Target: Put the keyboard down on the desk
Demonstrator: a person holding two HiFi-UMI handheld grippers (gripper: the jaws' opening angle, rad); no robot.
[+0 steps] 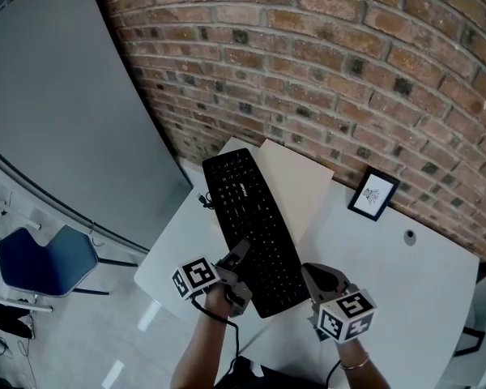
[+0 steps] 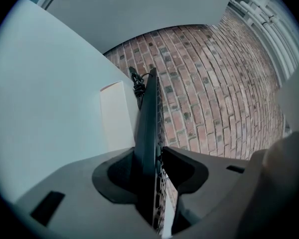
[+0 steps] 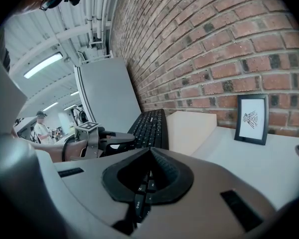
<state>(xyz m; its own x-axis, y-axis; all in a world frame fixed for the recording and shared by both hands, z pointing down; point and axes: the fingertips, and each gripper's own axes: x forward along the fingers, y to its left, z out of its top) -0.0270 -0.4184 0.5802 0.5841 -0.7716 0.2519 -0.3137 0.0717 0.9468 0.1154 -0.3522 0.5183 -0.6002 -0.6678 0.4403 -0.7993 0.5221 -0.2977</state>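
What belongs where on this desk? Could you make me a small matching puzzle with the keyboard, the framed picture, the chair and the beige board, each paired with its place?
Things:
1. keyboard
2. framed picture
3. chair
4. beige board

Places:
A. on the floor, left of the desk
B. upright by the brick wall
C. alongside the keyboard's far end
D. running from the desk's near edge toward the wall

Pairs: 1-D, 2-B, 3-A, 4-C

On desk (image 1: 405, 286): keyboard (image 1: 251, 225) left; picture frame (image 1: 373, 193) right.
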